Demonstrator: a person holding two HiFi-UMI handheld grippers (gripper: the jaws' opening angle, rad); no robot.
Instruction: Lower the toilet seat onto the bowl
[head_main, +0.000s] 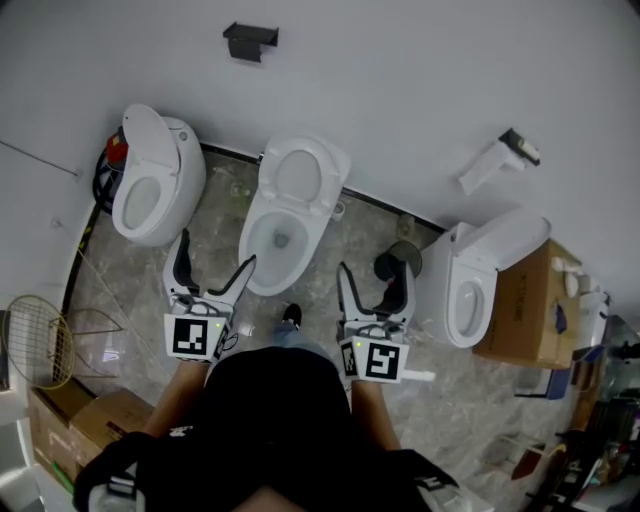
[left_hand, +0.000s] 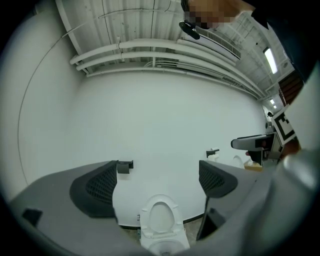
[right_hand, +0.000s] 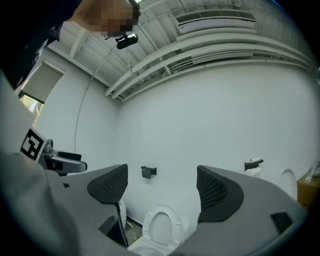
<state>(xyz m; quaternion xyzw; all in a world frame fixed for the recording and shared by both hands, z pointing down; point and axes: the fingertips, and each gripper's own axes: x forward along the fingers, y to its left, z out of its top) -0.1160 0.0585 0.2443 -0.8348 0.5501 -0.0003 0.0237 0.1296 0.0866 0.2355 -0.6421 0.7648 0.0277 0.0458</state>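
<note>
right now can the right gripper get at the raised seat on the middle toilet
Probably yes: the right gripper is open and empty, and nothing stands between it and the raised seat, though it must reach over the bowl.

The toilet seat (head_main: 298, 178) and bowl (head_main: 262, 245) are white, as are the 2 other toilets, the left one (head_main: 150, 185) and the right one (head_main: 480, 280). The wall (head_main: 400, 80) is plain white, with a black holder (head_main: 250, 40). The floor (head_main: 130, 290) is grey-brown with marble veining. The left claw (head_main: 215, 255) and right claw (head_main: 375, 272) are black with mesh-patterned pads (left_hand: 102, 186). Their marker cubes (head_main: 193, 336) show black squares on white. The cardboard box (head_main: 530, 310) is brown.
</note>
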